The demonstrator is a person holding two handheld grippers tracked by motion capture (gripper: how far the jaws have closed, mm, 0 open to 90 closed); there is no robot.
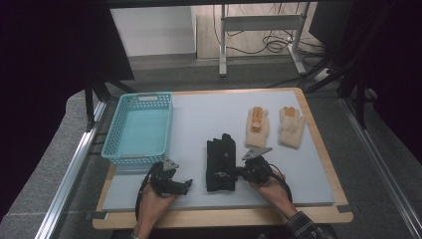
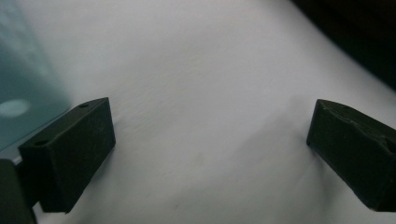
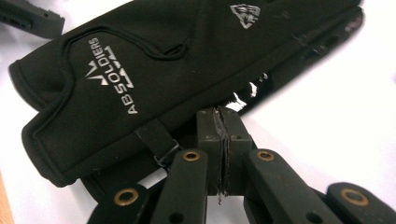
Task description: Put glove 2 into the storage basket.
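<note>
High view: a pair of black fabric gloves (image 1: 221, 163) lay stacked near the middle of the pale grey table mat (image 1: 209, 117), between the two grippers. The right gripper (image 1: 242, 173), held in the person's right hand (image 1: 273, 189), met the gloves' near right edge; in the right gripper view its jaws were clenched together at the glove's edge (image 3: 154, 84), and whether fabric was pinched could not be told. The left gripper (image 1: 189, 185) rested on the mat just left of the gloves, jaws released and wide apart over bare mat. A turquoise perforated plastic basket (image 1: 140, 127) stood at far left; two cream knitted gloves (image 1: 274, 127) lay at far right.
</note>
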